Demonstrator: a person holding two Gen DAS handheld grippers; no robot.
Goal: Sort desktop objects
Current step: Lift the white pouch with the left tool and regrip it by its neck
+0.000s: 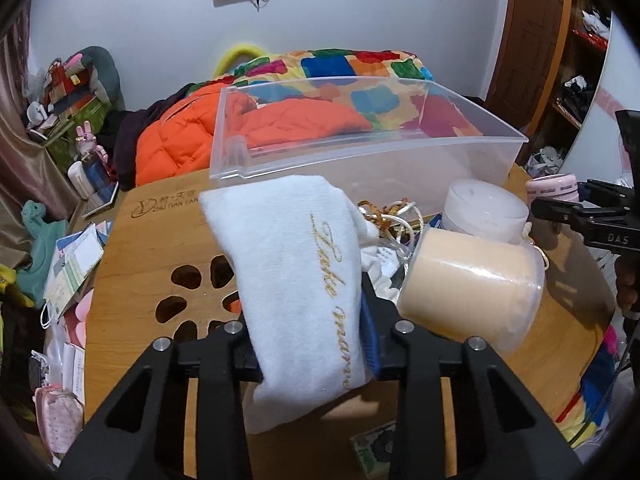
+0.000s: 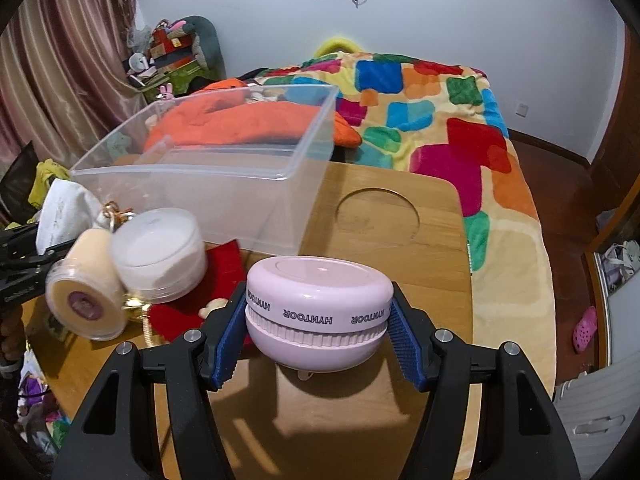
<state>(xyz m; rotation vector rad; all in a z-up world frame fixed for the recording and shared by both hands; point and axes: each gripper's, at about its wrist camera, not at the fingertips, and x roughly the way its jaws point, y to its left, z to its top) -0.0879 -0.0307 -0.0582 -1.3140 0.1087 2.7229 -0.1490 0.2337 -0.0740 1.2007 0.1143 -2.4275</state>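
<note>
A: How is the wooden table point(image 2: 400, 264) laid out?

B: A clear bin point(image 2: 224, 184) is set at its far side.

A: And the 2 grippers?

B: Both are tilted downward. The left gripper point(image 1: 308, 340) is clamped on a white cloth pouch point(image 1: 288, 272), its long axis running away from the camera. The right gripper point(image 2: 316, 328) is closed on a pink round case point(image 2: 318, 316), lying flat.

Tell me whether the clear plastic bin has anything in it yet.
Empty: through the clear bin only its bare floor and the bedding behind show.
</note>
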